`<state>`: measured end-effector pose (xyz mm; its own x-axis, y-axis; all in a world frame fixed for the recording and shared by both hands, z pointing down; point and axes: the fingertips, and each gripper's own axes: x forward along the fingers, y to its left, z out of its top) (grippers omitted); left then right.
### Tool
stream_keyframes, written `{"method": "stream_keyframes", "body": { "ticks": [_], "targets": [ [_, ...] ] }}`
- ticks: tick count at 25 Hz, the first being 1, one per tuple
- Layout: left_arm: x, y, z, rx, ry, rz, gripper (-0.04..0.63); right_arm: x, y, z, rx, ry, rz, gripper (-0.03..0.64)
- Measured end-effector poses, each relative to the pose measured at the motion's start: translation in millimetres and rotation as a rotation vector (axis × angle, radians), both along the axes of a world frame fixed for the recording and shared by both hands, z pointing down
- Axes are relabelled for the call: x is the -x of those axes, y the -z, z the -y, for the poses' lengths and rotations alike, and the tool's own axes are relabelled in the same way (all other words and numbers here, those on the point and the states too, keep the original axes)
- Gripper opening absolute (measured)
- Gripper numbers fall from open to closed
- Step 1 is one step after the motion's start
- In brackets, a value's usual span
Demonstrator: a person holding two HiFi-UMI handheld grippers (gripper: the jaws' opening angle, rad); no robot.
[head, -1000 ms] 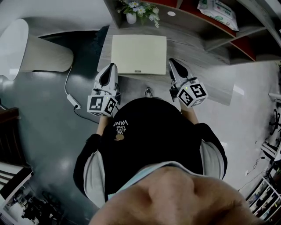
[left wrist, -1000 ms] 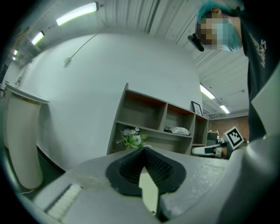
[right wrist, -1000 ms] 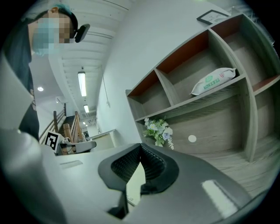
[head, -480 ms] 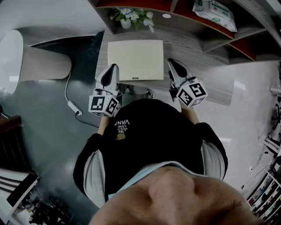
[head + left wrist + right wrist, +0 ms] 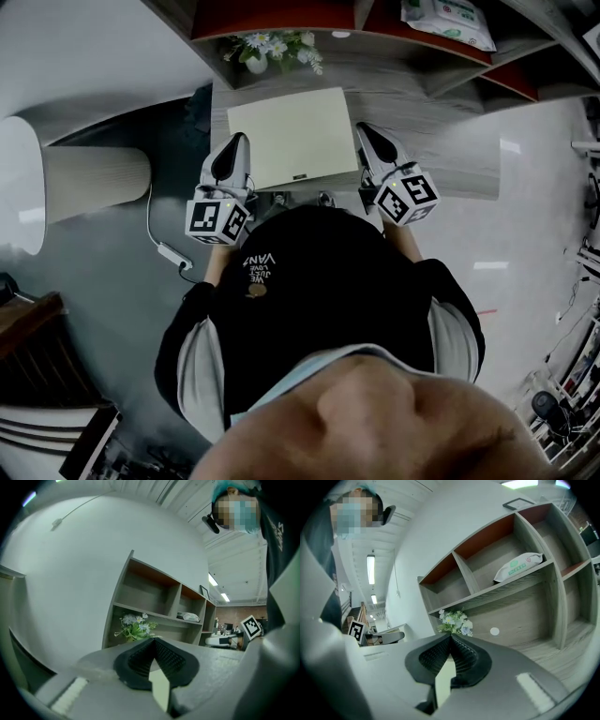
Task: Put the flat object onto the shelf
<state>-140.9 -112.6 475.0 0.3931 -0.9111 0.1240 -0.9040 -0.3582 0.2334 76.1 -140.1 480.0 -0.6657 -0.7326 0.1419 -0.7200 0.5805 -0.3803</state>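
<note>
Cream square flat object (image 5: 293, 138) held level before the shelf (image 5: 412, 80).

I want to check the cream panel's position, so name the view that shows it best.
The head view: nearly the whole cream panel shows, broad face toward the camera. Each gripper view shows only a thin pale edge of it pinched between the jaws.

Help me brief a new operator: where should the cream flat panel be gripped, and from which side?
By its thin side edges, one gripper from each side. The flat panel is wide and thin, so the left gripper pinches its left edge and the right gripper its right, fingers shut across its thickness; likely steadier than one-sided.
</note>
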Motion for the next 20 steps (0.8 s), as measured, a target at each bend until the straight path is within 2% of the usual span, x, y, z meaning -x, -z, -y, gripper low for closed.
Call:
{"method": "stream_keyframes", "body": {
  "ticks": [8,14,20],
  "targets": [
    [19,-9,18,0.001,-0.049,0.013,0.001,2,-17,4,0.036,-0.106,-0.031,0.003],
    [38,-24,28,0.021,-0.019,0.037,0.002,-4,-34,11,0.062,-0.168,-0.058,0.023],
    [58,-54,30,0.093,0.030,0.061,0.002,-17,-47,26,0.088,-0.210,-0.065,0.075]
  ]
}}
